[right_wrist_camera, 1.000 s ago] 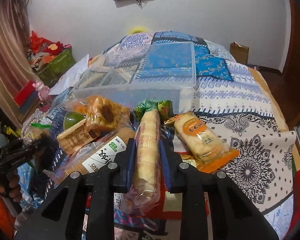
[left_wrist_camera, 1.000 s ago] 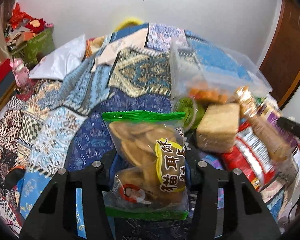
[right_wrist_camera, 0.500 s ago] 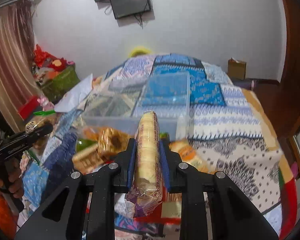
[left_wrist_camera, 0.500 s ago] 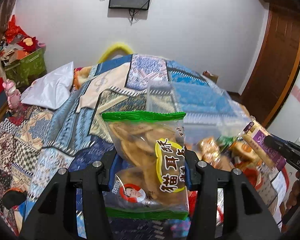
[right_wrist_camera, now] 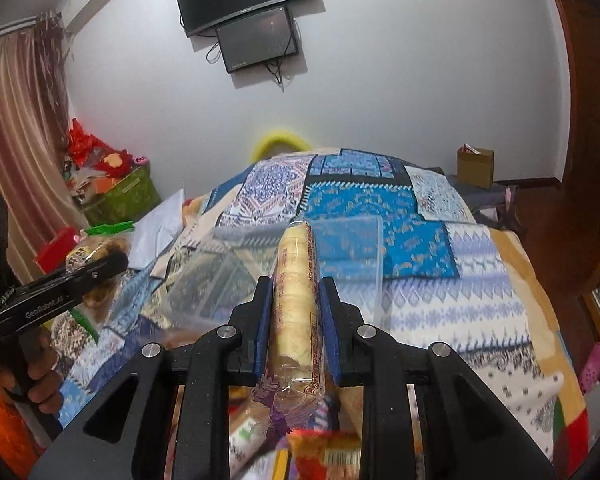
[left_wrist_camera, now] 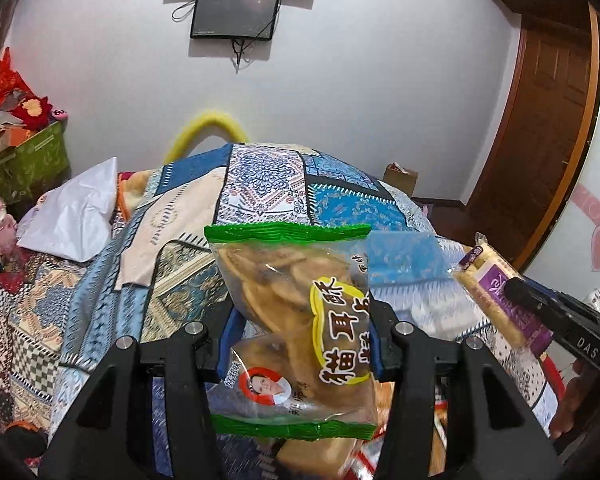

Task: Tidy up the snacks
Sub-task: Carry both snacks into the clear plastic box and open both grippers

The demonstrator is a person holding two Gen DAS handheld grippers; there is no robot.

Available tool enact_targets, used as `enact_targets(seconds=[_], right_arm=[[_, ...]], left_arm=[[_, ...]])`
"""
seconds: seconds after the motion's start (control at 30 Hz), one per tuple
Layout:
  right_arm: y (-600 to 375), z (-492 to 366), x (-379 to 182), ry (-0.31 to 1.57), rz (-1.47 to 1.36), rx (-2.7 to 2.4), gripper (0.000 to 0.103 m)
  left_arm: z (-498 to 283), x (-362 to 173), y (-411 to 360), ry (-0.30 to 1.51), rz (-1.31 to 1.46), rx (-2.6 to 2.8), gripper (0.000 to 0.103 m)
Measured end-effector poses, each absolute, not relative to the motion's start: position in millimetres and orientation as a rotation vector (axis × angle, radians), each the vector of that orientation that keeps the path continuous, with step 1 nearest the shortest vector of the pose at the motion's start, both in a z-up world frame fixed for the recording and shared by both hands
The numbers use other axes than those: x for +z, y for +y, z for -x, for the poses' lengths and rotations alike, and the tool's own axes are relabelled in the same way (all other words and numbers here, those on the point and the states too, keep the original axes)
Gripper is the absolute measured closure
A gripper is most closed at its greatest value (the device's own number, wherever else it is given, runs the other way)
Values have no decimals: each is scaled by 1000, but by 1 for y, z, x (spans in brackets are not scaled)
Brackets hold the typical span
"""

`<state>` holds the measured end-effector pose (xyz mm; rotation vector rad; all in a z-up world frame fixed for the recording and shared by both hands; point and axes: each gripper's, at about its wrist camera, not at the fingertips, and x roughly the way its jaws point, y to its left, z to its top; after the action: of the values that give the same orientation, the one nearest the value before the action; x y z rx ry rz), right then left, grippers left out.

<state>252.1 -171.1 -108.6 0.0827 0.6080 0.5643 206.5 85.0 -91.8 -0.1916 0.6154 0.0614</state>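
Note:
My left gripper (left_wrist_camera: 300, 340) is shut on a clear bag of brown crisps (left_wrist_camera: 296, 312) with green sealed ends and a yellow label, held upright above the bed. My right gripper (right_wrist_camera: 296, 300) is shut on a long clear sleeve of pale round crackers (right_wrist_camera: 298, 280) with purple print. Each gripper shows in the other's view: the right gripper (left_wrist_camera: 516, 292) with its crackers at the right, the left gripper (right_wrist_camera: 108, 264) with its bag at the left. A clear plastic bin (right_wrist_camera: 260, 264) lies on the patchwork quilt beyond both, seen as the bin (left_wrist_camera: 404, 264) behind the crisps.
The remaining snack packets (right_wrist_camera: 300, 452) lie blurred below the right gripper. The patchwork quilt (right_wrist_camera: 440, 288) covers the bed. A white pillow (left_wrist_camera: 76, 216) lies at the left, a green box (left_wrist_camera: 28, 164) of clutter beside the bed, a wooden door (left_wrist_camera: 548, 140) at the right.
Both grippers have risen with their packets and tilted up. The snack pile has dropped out of sight and the wall screens have come into view.

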Motion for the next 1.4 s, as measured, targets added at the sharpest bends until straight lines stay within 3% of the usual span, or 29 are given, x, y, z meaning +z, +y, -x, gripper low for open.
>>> enact_targets(seconds=[0.7,0.87,1.23,1.4], right_arm=[[-124,-331,-146,759,-27,586,82],[-113,-334,-159,808,26,586,82],[-110,-341,-170,873,52,586,81],[-114,-339,-164,878,59,582,68]], left_arm=[[-325,-160,81,866,193,13,53],[-335,-170,66,897,38,37,53],[-345,-187,65,1015,47,16,48],[-331,-169,66,959,23,40,39]])
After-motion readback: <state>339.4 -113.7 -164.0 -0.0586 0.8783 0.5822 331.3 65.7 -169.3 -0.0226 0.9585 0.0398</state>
